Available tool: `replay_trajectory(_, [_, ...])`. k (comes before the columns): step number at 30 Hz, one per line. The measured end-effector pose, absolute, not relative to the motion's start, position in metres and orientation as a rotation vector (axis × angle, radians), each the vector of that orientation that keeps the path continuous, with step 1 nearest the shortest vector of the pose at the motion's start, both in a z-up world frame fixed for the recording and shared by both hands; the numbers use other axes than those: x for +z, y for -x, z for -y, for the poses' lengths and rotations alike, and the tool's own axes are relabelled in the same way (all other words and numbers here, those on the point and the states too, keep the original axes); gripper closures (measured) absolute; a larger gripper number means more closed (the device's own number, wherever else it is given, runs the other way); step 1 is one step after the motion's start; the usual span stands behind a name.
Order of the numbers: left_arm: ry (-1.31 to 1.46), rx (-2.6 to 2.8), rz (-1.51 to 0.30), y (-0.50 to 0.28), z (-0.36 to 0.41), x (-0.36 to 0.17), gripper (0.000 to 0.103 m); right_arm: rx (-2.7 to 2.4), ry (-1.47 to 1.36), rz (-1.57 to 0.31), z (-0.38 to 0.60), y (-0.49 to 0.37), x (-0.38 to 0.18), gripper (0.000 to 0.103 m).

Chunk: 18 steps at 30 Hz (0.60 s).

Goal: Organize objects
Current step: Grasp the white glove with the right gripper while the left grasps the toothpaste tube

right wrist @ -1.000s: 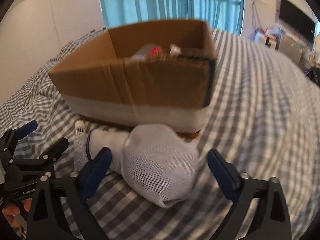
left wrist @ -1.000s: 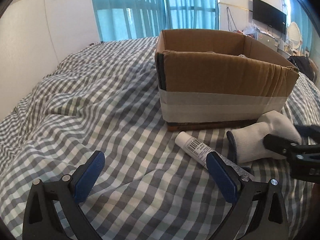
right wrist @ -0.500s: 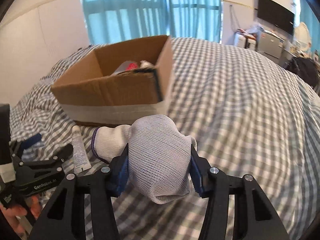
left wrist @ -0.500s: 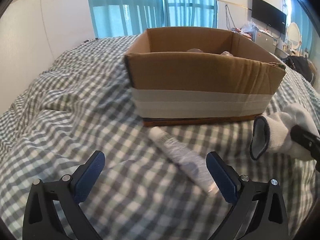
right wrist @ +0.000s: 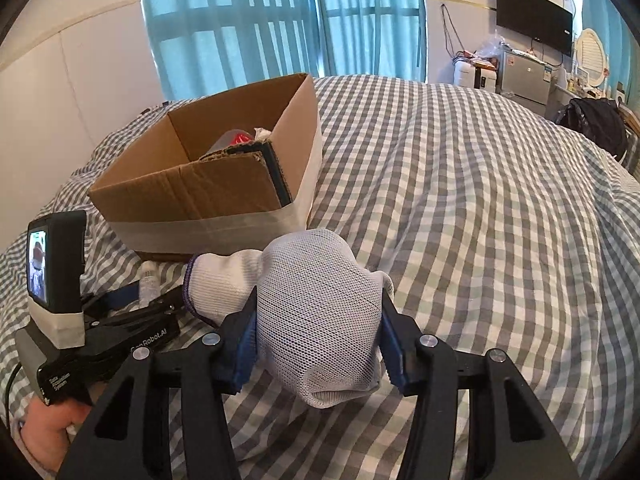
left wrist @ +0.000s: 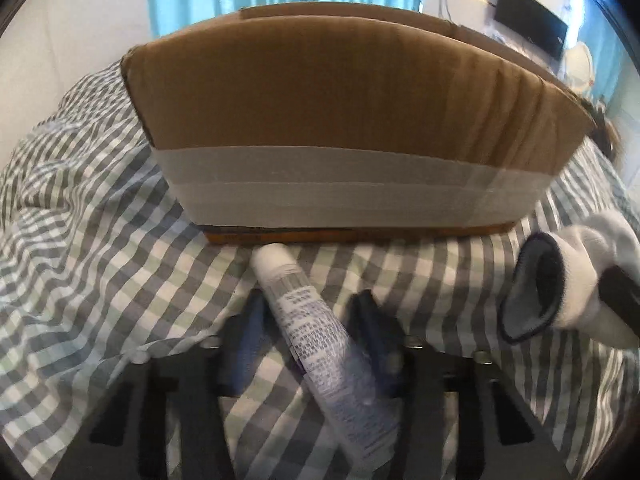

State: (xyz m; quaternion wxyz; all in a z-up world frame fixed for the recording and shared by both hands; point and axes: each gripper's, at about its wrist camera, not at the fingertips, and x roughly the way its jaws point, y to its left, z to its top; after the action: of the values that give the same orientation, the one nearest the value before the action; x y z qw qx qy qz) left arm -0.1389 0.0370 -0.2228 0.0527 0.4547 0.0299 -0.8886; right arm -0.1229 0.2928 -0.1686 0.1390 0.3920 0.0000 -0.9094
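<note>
A white tube (left wrist: 316, 332) with printed text lies on the checked bedspread, its cap against the cardboard box (left wrist: 344, 120). My left gripper (left wrist: 314, 332) has its blue pads closed in on both sides of the tube. My right gripper (right wrist: 318, 332) is shut on a bundled white glove (right wrist: 316, 312) and holds it above the bed, right of the box (right wrist: 208, 184). The glove also shows at the right edge of the left wrist view (left wrist: 560, 288). The left gripper (right wrist: 116, 320) shows at the lower left of the right wrist view.
The box holds several items, one red (right wrist: 240, 138). The grey-and-white checked bedspread (right wrist: 480, 200) stretches to the right. Teal curtains (right wrist: 280, 20), a TV (right wrist: 534, 16) and cluttered furniture stand at the back. A dark bag (right wrist: 596, 124) sits at the bed's right.
My left gripper has moved forward and down to the tube and its jaws have closed around it. My right gripper has lifted the glove a little higher and further from the box.
</note>
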Motion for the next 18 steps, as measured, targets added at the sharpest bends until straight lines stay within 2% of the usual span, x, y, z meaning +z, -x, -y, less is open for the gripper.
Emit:
replay_trajectory(1, [-1.399,-2.714,-0.089,0.137,-0.039,-0.220,0.077,-2.628,-1.134,-0.004,-0.291,0.123,-0.169,0.051])
replay_trajectory(2, [-1.409,-2.729,-0.099,0.135,-0.040,-0.218,0.079,-2.627,-1.134,-0.008,-0.291,0.122,-0.170,0.051])
replay_trajectory(10, [-1.453,-2.766,-0.149,0.103,-0.029,-0.203,0.079,-2.627,-1.137,-0.004,-0.285,0.106,-0.166,0.051])
replay_trajectory(18, [-1.394,-2.809,-0.140,0.067,-0.022,-0.167,0.079,-2.647,-1.115,-0.016,-0.281,0.069,-0.152,0.051])
